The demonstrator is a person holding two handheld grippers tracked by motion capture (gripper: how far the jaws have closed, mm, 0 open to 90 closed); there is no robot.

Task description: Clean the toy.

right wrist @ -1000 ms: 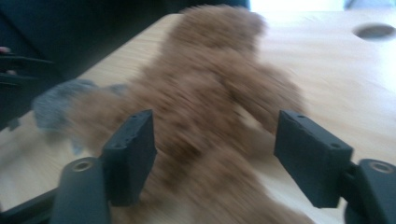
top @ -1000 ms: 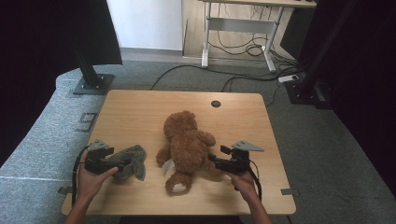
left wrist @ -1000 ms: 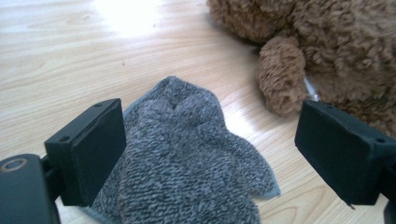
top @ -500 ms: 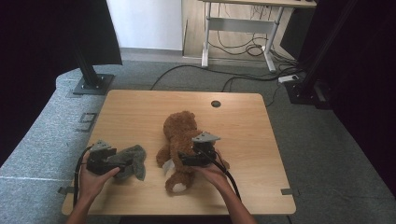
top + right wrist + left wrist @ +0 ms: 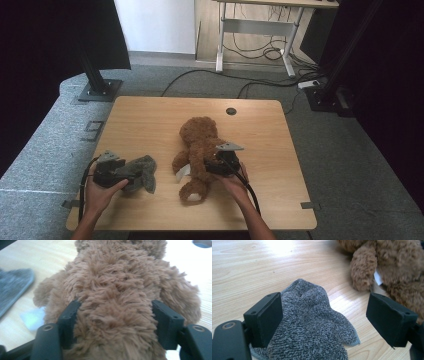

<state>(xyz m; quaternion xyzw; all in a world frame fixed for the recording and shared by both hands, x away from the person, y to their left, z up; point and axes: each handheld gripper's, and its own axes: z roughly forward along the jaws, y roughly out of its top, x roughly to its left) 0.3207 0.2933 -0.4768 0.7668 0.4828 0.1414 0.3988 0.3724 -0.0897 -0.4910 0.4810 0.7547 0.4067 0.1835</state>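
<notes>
A brown teddy bear [image 5: 200, 142] lies in the middle of the wooden table [image 5: 150, 120], head toward the far edge. My right gripper [image 5: 209, 166] comes in from the bear's right at its lower body. In the right gripper view the bear's torso [image 5: 117, 290] sits between the jaws of that gripper [image 5: 116, 322], which have just been closing and press into the fur on both sides. A grey knitted cloth [image 5: 144, 171] lies at the front left. My left gripper [image 5: 134, 173] stands open over the cloth [image 5: 312, 325], its left pad against the fabric and the right pad apart.
A white tag [image 5: 182, 173] sticks out at the bear's left side. There is a round cable hole [image 5: 230, 111] near the table's far edge. A black stand base [image 5: 100, 91] and cables lie on the floor beyond the table.
My right gripper has moved left from beside the bear onto its body, and its jaws now sit around the torso. The left hand and the grey cloth have stayed put.
</notes>
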